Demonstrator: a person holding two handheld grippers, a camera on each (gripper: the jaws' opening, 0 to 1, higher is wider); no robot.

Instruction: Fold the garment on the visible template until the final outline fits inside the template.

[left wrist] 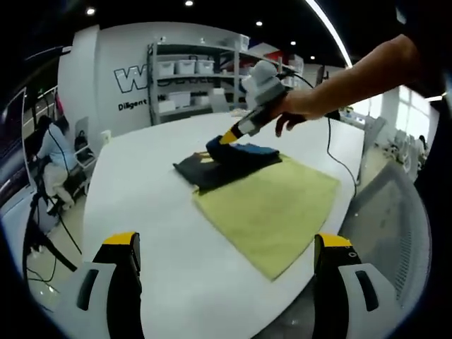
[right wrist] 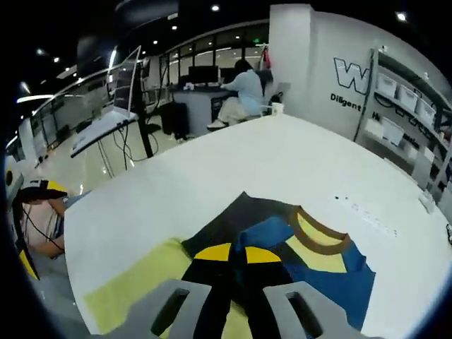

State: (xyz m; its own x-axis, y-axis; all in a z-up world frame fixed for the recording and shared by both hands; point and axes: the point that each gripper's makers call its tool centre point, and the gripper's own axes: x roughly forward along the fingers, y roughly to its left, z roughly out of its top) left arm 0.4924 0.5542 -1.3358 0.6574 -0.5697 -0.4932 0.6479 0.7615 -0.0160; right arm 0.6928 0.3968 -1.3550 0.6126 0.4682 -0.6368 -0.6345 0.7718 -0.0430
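Note:
A dark garment (left wrist: 212,168) with blue and yellow panels and a brown collar (right wrist: 321,240) lies bunched at the far end of the yellow-green template (left wrist: 272,205) on the white table (left wrist: 148,183). A hand holds my right gripper (left wrist: 227,138) at the garment's far side, and it lifts a blue fold. In the right gripper view its yellow-tipped jaws (right wrist: 237,254) are shut on dark fabric of the garment (right wrist: 332,279). A corner of the template (right wrist: 131,293) shows at lower left. My left gripper (left wrist: 226,241) hovers wide open over the template's near edge and holds nothing.
A black cable (left wrist: 337,159) trails across the table's right side. The table's near edge (left wrist: 296,300) drops to grey floor. Shelves with white bins (left wrist: 187,78) stand by the lettered wall. A seated person (right wrist: 240,92) works at a desk beyond the table.

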